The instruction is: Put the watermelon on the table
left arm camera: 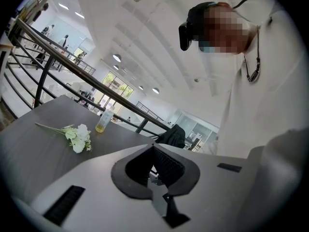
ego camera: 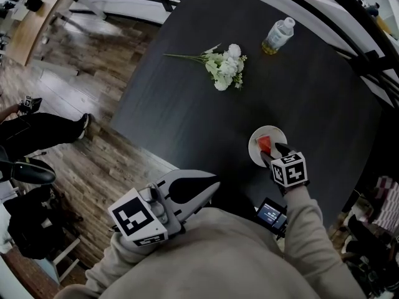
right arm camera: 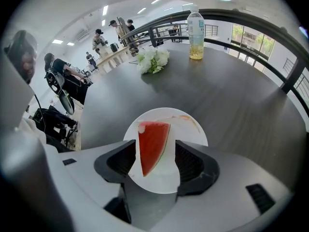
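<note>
Risk is small but real, so we go view by view. Head view: the watermelon (ego camera: pixel 265 144) slice lies on the white plate (ego camera: pixel 269 133), which sits on the dark table (ego camera: pixel 187 117) near the edge closest to us, w/ the right gripper (ego camera: pixel 272 152) directly above it. The left gripper (ego camera: pixel 211 183) hangs off the table by our body, so we judge it can disturb nothing. As the plate is near that edge, a careless pull towards us could slide plate & fruit together off the table. Left gripper view: its jaws are pressed together w/ nothing between them. Right gripper view: the jaws stand wide apart, one at each side of the slice, and neither pad seems to touch it, i.e. the slice is not gripped and rests on the plate. If we lift this gripper tilted or sideways, a pad may catch the wet flesh and drag the slice over the rim; closing by mistake would squash it. Count: 1 watermelon slice, 1 plate, 1 bottle (ego camera: pixel 277 36), 1 bunch of flowers (ego camera: pixel 225 66), 1 table, 2 grippers.
</note>
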Available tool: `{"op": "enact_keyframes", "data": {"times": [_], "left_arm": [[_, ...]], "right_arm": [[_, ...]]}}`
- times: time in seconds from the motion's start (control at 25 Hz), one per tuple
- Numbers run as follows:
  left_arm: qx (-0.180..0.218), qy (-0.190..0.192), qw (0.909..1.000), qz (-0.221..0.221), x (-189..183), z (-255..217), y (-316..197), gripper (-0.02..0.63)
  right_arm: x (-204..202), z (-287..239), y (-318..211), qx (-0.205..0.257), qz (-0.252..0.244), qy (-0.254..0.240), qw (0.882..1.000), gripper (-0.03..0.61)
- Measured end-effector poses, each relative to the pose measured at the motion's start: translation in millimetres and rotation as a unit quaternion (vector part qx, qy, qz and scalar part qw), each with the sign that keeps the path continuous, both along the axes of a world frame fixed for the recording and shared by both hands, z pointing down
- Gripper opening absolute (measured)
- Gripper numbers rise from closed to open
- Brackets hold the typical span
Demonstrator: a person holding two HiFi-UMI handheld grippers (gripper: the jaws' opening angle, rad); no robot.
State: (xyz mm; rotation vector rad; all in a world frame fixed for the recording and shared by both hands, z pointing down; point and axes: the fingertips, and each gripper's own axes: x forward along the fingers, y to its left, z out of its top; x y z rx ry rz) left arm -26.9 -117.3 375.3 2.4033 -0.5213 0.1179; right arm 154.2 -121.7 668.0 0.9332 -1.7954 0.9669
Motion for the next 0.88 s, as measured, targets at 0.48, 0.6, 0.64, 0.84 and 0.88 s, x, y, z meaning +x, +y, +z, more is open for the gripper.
{"op": "enact_keyframes", "data": {"times": [0.48,0.6,0.64,0.84,0.88], "left_arm": [[0.017,0.034,0.9992,0.015,14.1,-28.5,-11.8,0.005],[0.027,0.037,0.9987,0.023,16.2,-38.0,-15.3,0.005],[0.03,0.038,0.9985,0.025,16.9,-40.9,-17.2,0.005],[0.043,0.049,0.9968,0.047,28.9,-56.8,-25.0,0.005],[0.047,0.053,0.9961,0.052,32.9,-61.3,-26.7,0.005]], "right_arm": [[17.6,-46.3,-4.7,0.033,0.038,-0.028,0.998,0.231],[21.1,-68.1,-8.3,0.051,0.057,-0.046,0.996,0.188],[22.2,-75.6,-10.5,0.059,0.064,-0.053,0.995,0.166],[33.8,-112.1,-22.3,0.113,0.117,-0.083,0.983,0.058],[37.6,-119.4,-23.8,0.123,0.128,-0.089,0.98,0.041]]}}
